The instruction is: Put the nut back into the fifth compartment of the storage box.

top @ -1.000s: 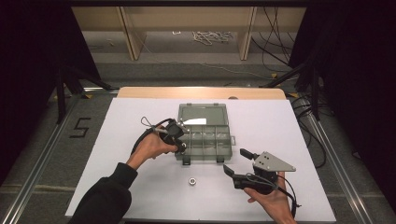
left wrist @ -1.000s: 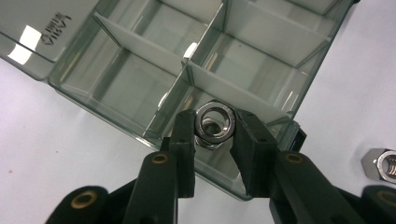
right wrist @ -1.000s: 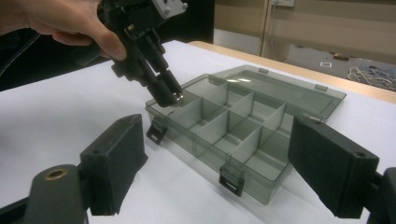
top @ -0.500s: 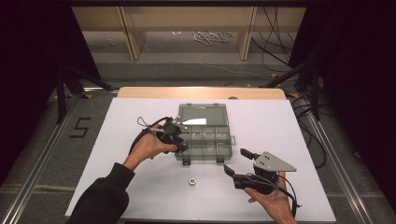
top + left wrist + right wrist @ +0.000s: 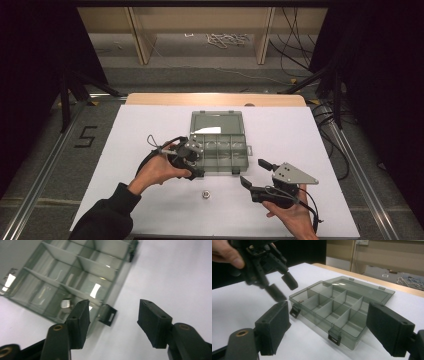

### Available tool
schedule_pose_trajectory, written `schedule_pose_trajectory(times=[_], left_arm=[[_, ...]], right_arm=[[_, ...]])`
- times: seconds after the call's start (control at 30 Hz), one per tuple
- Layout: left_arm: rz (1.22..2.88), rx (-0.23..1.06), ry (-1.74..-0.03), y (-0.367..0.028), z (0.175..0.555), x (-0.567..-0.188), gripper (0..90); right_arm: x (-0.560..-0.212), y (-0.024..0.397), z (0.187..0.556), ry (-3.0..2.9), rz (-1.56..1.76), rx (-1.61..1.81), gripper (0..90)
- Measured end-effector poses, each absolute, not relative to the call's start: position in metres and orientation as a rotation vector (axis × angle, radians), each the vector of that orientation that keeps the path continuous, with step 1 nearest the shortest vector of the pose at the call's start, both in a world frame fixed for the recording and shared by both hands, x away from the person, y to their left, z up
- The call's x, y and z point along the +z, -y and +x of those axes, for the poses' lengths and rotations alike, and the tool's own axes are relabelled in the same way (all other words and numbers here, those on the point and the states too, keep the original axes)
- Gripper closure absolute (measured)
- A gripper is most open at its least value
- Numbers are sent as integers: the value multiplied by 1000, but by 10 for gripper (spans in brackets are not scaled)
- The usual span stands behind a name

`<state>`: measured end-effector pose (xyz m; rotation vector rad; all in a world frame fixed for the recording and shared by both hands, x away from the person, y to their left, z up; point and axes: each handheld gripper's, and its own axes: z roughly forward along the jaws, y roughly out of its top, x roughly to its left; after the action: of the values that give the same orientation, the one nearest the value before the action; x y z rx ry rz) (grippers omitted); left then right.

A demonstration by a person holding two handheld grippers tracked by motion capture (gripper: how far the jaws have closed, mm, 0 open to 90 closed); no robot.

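A clear grey compartment box (image 5: 222, 152) lies open mid-table, its lid (image 5: 216, 122) flat behind it. My left gripper (image 5: 198, 160) is open over the box's front left corner; in the left gripper view (image 5: 112, 315) its jaws straddle a black latch (image 5: 107, 317), with nothing between them. A small metal nut (image 5: 65, 303) sits in the corner compartment. Another nut (image 5: 204, 194) lies on the white table in front of the box. My right gripper (image 5: 253, 172) is open and empty, just off the box's front right corner, and faces the box (image 5: 337, 307) and the left gripper (image 5: 284, 288).
White paper (image 5: 125, 150) covers the table, with a wooden edge (image 5: 215, 99) at the far side. Beyond it are wooden frame legs (image 5: 137, 35) and loose cables (image 5: 225, 39) on the floor. Bare table lies to the left and right of the box.
My left gripper has drifted a little toward the box's near left corner and shows blurred in the right gripper view. The right gripper has held still.
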<state>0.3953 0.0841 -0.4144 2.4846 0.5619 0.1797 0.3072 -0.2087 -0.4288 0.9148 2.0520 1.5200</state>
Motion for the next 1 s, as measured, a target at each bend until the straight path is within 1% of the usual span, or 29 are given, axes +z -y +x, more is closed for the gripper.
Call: schedule_pose_trajectory(times=[0.13,0.2,0.43,1.0], left_arm=[[2481,161,-543,-78,382,-420,396],[2526,145,-502,-72,373,-426,390],[2589,101,-441,-64,362,-442,385],[2638,77,-437,-57,360,-462,403]], right_arm=[[-429,209,307,-2049,913,1513,195],[-428,209,307,-2057,914,1498,195],[-428,209,307,-2059,914,1500,195],[-428,209,307,-2065,906,1495,196]])
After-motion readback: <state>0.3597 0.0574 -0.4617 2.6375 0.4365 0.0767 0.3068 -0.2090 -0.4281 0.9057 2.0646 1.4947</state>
